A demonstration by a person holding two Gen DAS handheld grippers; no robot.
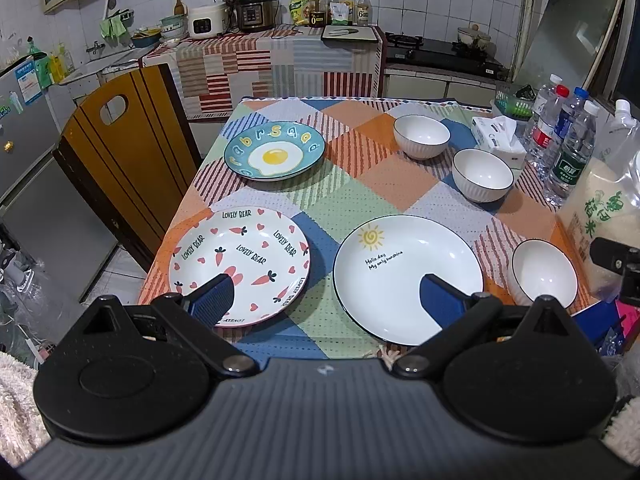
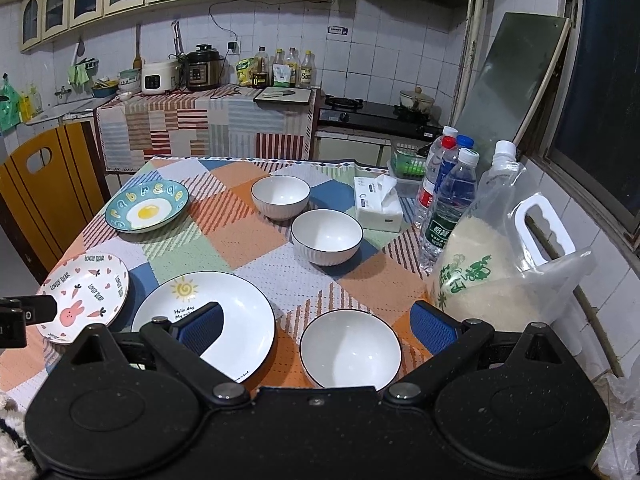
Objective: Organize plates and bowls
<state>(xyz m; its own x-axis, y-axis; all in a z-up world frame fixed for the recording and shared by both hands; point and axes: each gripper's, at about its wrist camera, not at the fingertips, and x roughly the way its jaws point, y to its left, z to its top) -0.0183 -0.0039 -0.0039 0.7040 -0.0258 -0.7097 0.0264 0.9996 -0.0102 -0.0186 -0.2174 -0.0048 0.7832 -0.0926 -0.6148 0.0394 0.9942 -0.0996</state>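
Nothing stacked yet; all pieces lie single on the tabletop (image 1: pixel 360 148).
Left: carrot plate (image 1: pixel 239 266), egg plate (image 1: pixel 274 152) behind it.
Centre: sun plate (image 1: pixel 408 278).
Right: three bowls, far (image 1: pixel 421 136), mid (image 1: pixel 482 175), near (image 2: pixel 350 349), well apart.
Left hand-held gripper (image 1: pixel 326 300) spread, empty.
Right hand-held gripper (image 2: pixel 318 326) spread, empty, flanking near bowl.
All sorting left.

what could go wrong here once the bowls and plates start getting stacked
1. The near bowl sits beside the rice bag and water bottles; the open right hand-held gripper might bump them.
2. The carrot plate lies near the table's left edge; a nudge from the open left hand-held gripper could slide it off.
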